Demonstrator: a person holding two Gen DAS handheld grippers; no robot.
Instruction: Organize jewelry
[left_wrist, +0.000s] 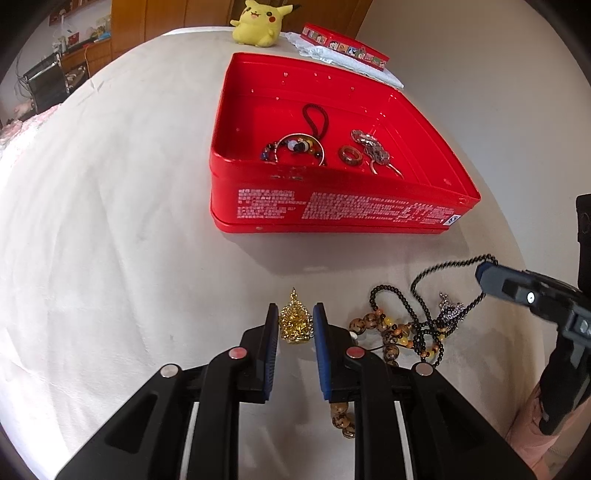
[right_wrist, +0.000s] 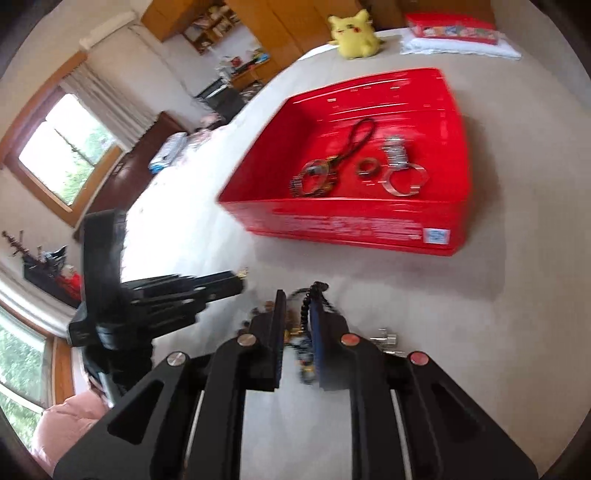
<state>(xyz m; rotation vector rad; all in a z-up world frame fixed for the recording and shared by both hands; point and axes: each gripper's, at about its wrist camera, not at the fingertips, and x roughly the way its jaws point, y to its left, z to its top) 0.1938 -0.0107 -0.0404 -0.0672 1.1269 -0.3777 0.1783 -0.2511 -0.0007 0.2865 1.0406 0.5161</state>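
A gold pendant (left_wrist: 295, 325) rests on the pale bedcover, and my left gripper (left_wrist: 295, 310) is shut on it, a blue pad against each side. To its right lies a heap of brown and amber beads (left_wrist: 369, 323) with a silver charm (left_wrist: 450, 310). A black bead necklace (left_wrist: 443, 266) rises from that heap to my right gripper (left_wrist: 482, 269), which is shut on the strand. In the blurred right wrist view the black bead necklace (right_wrist: 304, 306) runs between the jaws of the right gripper (right_wrist: 297, 299). The open red tin (left_wrist: 332, 206) beyond holds a black cord, a bead bracelet, a brown ring and silver pieces.
At the far edge of the bed sit a yellow plush toy (left_wrist: 258, 24) and the tin's red lid (left_wrist: 343, 46) on a white cloth (left_wrist: 354, 66). A pink sleeve (left_wrist: 532, 435) shows at the lower right. The left gripper (right_wrist: 236, 282) reaches in beside the right one.
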